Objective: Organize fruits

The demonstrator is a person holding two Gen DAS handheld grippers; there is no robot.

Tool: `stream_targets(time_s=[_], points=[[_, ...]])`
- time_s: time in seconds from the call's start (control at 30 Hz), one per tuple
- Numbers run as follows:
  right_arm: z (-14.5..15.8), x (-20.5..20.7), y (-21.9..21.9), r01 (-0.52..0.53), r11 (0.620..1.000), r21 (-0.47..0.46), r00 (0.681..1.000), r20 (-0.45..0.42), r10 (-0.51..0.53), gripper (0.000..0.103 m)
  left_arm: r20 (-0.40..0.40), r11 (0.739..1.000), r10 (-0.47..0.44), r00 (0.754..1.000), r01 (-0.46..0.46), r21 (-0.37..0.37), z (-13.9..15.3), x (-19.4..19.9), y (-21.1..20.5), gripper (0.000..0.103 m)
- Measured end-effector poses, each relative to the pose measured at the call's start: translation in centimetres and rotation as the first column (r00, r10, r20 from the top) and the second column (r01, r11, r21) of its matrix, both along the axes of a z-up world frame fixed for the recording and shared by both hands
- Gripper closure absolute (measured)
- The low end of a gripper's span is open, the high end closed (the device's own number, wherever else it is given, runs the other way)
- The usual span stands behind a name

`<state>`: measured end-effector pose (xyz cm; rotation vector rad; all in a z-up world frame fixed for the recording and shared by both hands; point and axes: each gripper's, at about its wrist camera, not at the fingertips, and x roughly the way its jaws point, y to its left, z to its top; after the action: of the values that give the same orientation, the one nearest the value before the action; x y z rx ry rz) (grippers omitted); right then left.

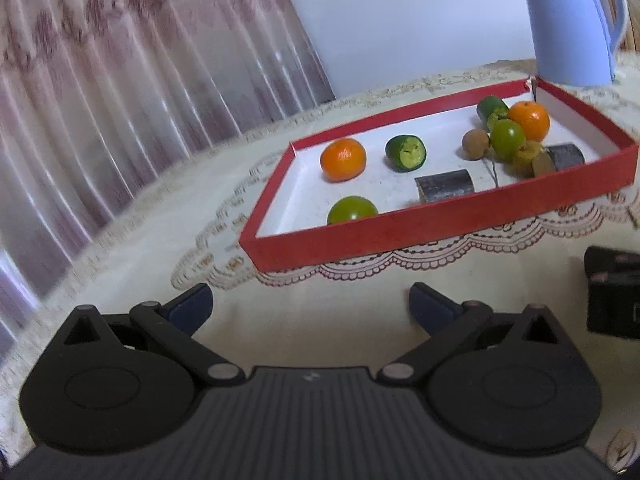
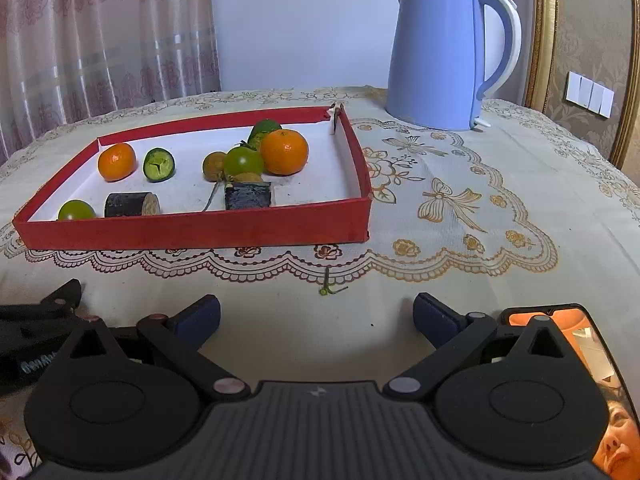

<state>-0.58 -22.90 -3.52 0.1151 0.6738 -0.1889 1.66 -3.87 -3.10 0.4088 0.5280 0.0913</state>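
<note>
From my left wrist, my left fingers [image 1: 310, 306] stand released over the counter [image 1: 140, 264], the fruits resting in the red tray [image 1: 440, 226] ahead. From my right wrist, my right fingers [image 2: 316, 316] gape empty before the tray [image 2: 192, 232]; kettle [image 2: 440, 56] behind.

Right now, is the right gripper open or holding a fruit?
Open and empty: the right gripper has its jaws spread wide over bare tablecloth, and the fruit all sits in the red tray.
</note>
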Motion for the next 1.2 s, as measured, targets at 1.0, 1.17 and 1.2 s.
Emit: stream_targets(time_s=[1.0, 1.17, 1.2], points=[[0.0, 0.0, 0.1, 0.001, 1.0, -0.001, 1.0, 0.0, -0.001, 0.0, -0.131, 0.922, -0.038, 0.991, -0.016, -0.386, 0.1, 1.4, 4.0, 0.0], [0.0, 0.0, 0.1, 0.001, 1.0, -0.001, 1.0, 0.0, -0.001, 0.0, -0.131, 0.923, -0.037, 0.991, -0.016, -0.386, 0.1, 1.4, 4.0, 0.0], [0.0, 0.0, 0.1, 0.001, 1.0, -0.001, 1.0, 0.0, -0.001, 0.0, -0.131, 0.923, -0.038, 0.991, -0.016, -0.385, 0.1, 1.4, 3.9, 0.0]])
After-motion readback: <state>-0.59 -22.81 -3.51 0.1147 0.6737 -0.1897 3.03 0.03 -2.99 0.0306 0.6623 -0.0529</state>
